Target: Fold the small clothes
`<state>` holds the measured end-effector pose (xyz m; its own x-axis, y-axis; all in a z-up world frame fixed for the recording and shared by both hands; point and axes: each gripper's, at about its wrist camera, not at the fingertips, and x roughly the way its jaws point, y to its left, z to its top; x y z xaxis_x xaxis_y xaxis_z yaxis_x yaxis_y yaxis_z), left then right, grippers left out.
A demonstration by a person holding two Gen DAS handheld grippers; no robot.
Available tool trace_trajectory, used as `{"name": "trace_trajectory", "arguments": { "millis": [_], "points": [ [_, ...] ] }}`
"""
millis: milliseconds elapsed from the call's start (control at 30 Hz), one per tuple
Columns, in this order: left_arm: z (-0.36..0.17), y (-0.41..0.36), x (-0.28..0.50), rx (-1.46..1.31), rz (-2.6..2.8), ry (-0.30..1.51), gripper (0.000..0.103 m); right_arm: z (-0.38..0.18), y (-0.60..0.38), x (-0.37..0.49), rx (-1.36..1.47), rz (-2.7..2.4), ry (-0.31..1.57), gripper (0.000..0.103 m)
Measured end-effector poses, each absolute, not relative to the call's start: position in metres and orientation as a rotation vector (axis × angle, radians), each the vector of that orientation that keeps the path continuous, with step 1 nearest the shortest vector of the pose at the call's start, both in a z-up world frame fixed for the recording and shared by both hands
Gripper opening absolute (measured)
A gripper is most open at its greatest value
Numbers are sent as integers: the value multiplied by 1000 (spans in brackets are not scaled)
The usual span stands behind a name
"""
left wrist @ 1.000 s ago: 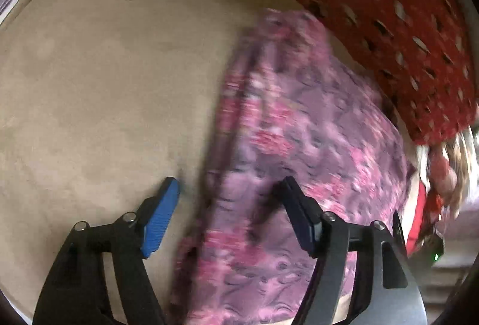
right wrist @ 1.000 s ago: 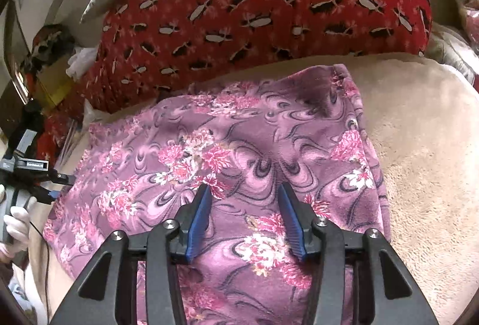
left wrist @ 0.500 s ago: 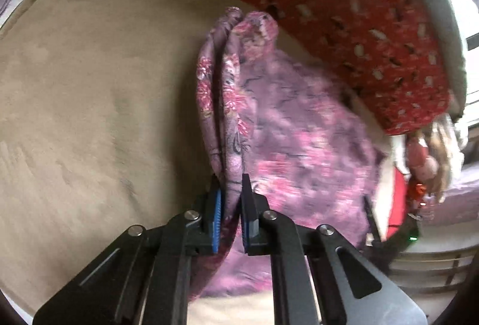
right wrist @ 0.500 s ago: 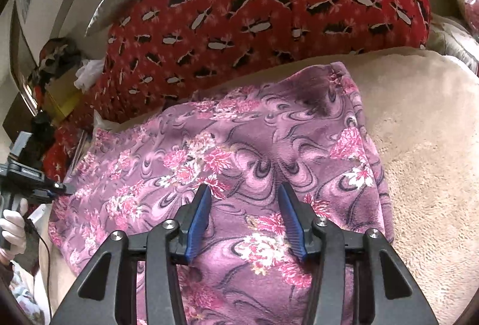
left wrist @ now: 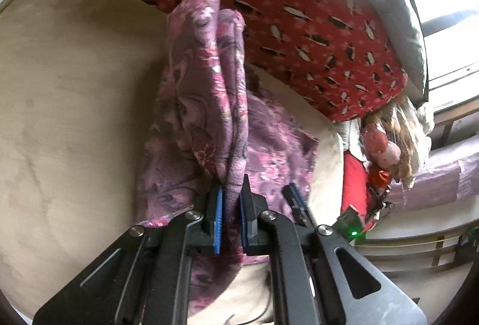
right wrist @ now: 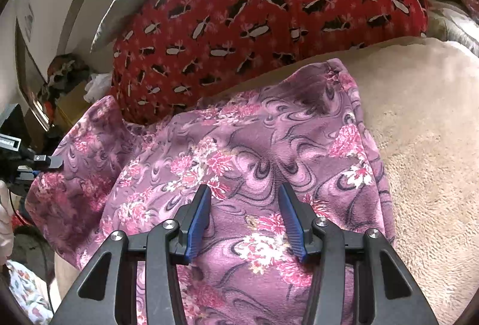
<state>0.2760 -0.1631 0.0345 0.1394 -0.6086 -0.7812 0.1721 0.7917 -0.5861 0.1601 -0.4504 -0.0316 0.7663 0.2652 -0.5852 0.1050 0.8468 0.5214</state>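
Garment [right wrist: 254, 151] on my blanket [right wrist: 425, 130], pillow [right wrist: 269, 1] behind.
Its left edge rises, pinched in my left gripper [left wrist: 230, 214].

Daylight came in from a window [left wrist: 449, 10] at the upper right of my left view, blown out to white glare there. The red blanket [left wrist: 299, 10] below it was smeared with motion blur, while my left tongs [left wrist: 230, 217] stayed sharp. The purple cloth [right wrist: 239, 151] in my right view was crisp and evenly lit, with soft shadow in its left fold. Both views bulged like a fisheye, with dark rounded corners. A pale glare washed the top left of the right view.
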Motion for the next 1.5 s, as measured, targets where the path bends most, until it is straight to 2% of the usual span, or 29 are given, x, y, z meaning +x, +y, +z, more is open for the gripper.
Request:
{"name": "trace_trajectory", "arguments": {
  "millis": [300,500,667,833,900,1033,1100,1167,1233,1500],
  "points": [
    [24,-219,266,-447,-614,1377,7,-34,-459,158,627,128,678,49],
    [-12,-252,260,-417,-607,1455,6,-35,-460,157,646,138,670,49],
    [-47,-260,260,-416,-581,1529,7,-35,-461,156,651,139,668,49],
    [-49,-260,259,-429,-601,1532,9,-36,-461,156,652,139,669,49],
    [-40,-259,256,-417,-634,1518,17,-37,-460,156,650,137,670,49],
    [-18,-241,252,-439,-686,1485,25,-37,-459,158,643,131,684,49],
    [-3,-220,252,-446,-688,1434,41,-36,-460,160,651,132,703,49],
    [8,-193,256,-451,-646,1364,53,-32,-463,164,666,132,753,49],
    [8,-170,264,-426,-561,1322,54,-26,-463,167,658,121,791,49],
    [-37,-142,276,-488,-511,1411,54,-14,-446,172,499,89,897,49]
  ]
}}
